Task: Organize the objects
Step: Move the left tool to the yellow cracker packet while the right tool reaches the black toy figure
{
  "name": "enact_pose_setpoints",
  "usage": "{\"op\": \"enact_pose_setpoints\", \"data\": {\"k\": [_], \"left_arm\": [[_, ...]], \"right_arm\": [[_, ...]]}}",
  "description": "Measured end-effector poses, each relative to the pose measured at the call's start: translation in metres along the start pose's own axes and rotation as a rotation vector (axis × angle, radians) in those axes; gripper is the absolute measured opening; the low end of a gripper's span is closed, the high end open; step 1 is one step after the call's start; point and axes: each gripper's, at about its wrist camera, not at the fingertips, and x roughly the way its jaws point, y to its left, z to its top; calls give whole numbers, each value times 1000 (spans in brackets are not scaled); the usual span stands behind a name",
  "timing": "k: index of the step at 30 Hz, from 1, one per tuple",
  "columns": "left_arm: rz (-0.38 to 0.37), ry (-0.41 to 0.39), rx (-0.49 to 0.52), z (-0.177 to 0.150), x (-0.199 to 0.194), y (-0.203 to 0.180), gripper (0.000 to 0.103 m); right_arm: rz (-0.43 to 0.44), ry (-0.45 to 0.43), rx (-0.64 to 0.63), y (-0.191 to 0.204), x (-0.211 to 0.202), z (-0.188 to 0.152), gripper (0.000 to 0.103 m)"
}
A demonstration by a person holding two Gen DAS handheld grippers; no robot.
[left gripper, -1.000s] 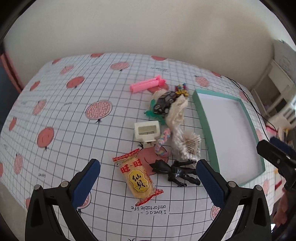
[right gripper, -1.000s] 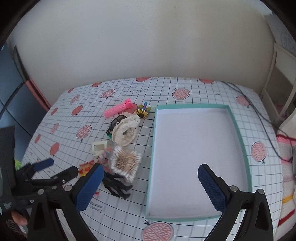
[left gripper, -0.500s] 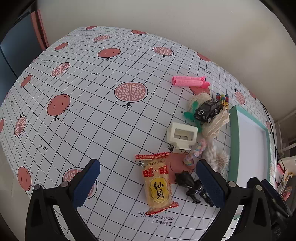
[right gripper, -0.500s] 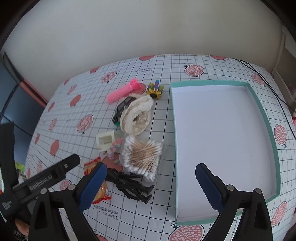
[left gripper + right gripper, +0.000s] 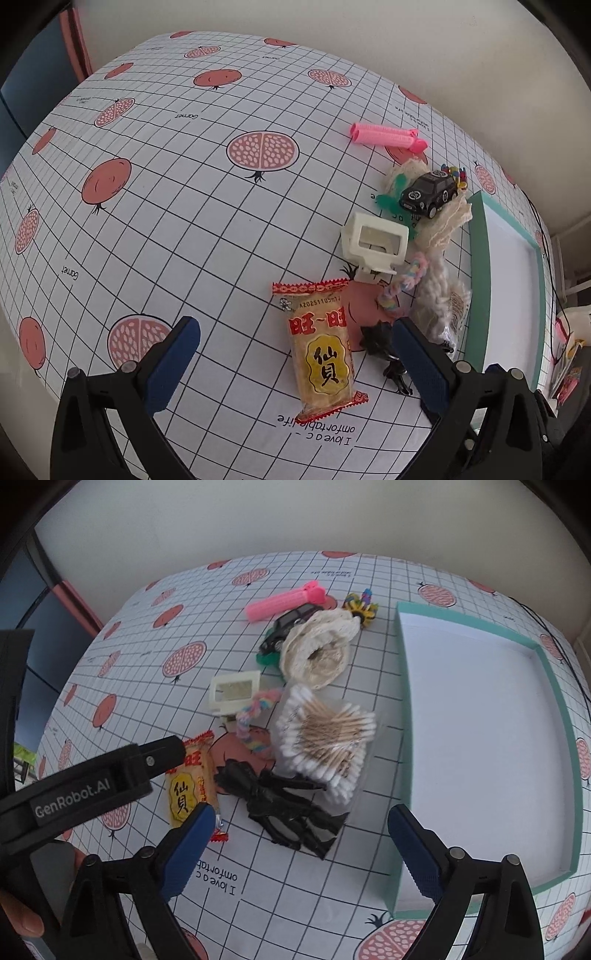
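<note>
A pile of small objects lies on the pomegranate-print tablecloth beside an empty teal tray (image 5: 402,716) (image 5: 476,273). My left gripper (image 5: 295,362) is open, its jaws on either side of a yellow snack packet (image 5: 321,350) (image 5: 186,782). My right gripper (image 5: 301,843) is open just above a black toy spider (image 5: 284,801) (image 5: 384,350). Behind lie a cotton swab box (image 5: 325,738), a pastel rope toy (image 5: 255,716), a white plastic frame (image 5: 375,242) (image 5: 234,692), a cream crochet piece (image 5: 317,650), a black toy car (image 5: 428,192) and a pink roller (image 5: 388,134) (image 5: 284,600).
The left gripper's black body (image 5: 92,786) crosses the right wrist view at left. A small multicoloured toy (image 5: 360,607) lies near the tray's far corner. A black cable (image 5: 546,627) runs past the tray. The wall stands behind the table.
Both grippers have moved closer to the pile and lower. The left one now frames the snack packet; the right one hangs over the spider. Nothing was picked up.
</note>
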Motion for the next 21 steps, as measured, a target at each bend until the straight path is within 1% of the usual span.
{"op": "enact_pose_setpoints", "data": {"k": [4, 7, 10, 12, 16, 18, 21], "left_arm": [[21, 7, 34, -4, 5, -5, 103], [39, 19, 35, -6, 11, -6, 103], [41, 37, 36, -8, 16, -7, 102], [40, 41, 36, -9, 16, -7, 102], [80, 34, 46, -10, 16, -6, 101], [80, 42, 43, -10, 18, -5, 97], [70, 57, 24, -10, 20, 0, 97]], "right_arm": [[-1, 28, -4, 9, 10, -2, 95], [-20, 56, -11, 14, 21, -4, 91], [-35, 79, -14, 18, 29, -5, 90], [-45, 82, -17, 19, 32, -5, 90], [-71, 85, -23, 21, 37, -5, 90], [-79, 88, -18, 21, 41, -4, 90], [-91, 87, -17, 22, 43, -3, 89]]}}
